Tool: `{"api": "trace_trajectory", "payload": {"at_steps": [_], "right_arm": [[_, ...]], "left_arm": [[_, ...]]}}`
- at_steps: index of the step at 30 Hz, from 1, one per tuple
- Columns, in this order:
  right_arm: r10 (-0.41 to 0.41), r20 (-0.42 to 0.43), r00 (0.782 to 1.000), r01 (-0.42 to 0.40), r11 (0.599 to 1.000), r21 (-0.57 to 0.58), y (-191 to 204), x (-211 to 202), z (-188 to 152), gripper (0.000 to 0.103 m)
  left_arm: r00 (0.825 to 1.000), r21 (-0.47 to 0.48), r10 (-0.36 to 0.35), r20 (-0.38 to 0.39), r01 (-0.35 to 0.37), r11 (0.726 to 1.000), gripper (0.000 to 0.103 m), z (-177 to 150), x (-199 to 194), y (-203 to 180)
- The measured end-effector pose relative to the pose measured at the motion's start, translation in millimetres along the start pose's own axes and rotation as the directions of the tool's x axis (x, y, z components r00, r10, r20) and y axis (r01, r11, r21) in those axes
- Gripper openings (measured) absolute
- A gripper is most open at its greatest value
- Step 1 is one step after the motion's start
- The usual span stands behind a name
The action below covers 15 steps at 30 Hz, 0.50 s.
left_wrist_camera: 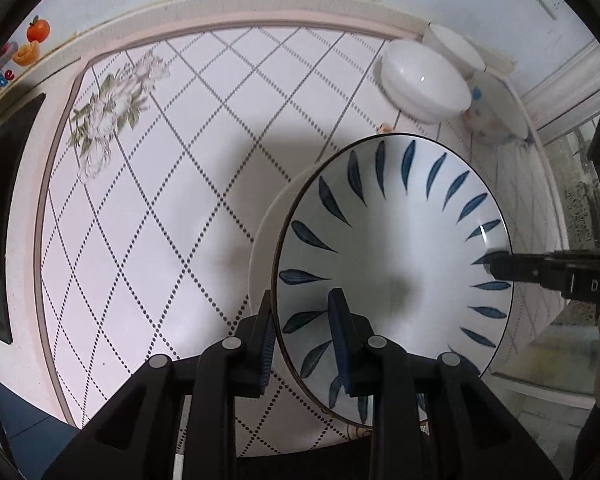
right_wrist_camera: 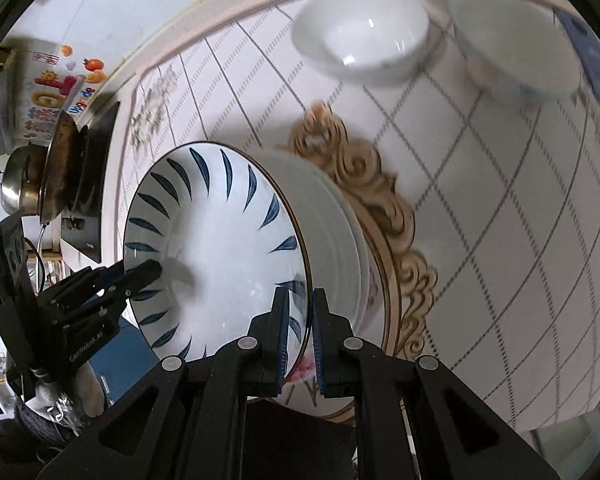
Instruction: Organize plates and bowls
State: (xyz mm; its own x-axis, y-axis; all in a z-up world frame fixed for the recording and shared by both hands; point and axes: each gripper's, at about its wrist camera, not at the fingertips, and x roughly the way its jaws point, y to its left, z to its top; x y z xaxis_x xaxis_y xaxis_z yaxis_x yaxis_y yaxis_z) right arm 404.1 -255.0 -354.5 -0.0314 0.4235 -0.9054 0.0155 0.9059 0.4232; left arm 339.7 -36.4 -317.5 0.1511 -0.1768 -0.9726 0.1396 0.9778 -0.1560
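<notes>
Here, blue-leaf bowl (left_wrist_camera: 392, 236) empty, rim clamped by left claw (left_wrist_camera: 304, 320) and right claw (right_wrist_camera: 300, 320).

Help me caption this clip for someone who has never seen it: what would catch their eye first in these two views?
The big white bowl with blue leaf strokes fills both views, clamped at opposite rims by the left gripper and the right gripper. In the right wrist view it sits on a stack of white dishes above a gold-scrolled plate. Behind, plain white bowls stand at the far edge of the diamond-patterned tabletop.
</notes>
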Motion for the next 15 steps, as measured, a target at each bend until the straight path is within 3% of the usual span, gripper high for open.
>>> {"api": "trace_trajectory", "payload": {"at_steps": [15], "right_arm": [[-0.030, -0.020, 0.999, 0.030, 1.000, -0.004, -8.5, 30.0, -2.2, 0.012]], "left_arm": [[0.998, 0.004, 0.061, -0.026, -0.061, 0.998, 0.023, -0.6, 24.0, -5.3]]}}
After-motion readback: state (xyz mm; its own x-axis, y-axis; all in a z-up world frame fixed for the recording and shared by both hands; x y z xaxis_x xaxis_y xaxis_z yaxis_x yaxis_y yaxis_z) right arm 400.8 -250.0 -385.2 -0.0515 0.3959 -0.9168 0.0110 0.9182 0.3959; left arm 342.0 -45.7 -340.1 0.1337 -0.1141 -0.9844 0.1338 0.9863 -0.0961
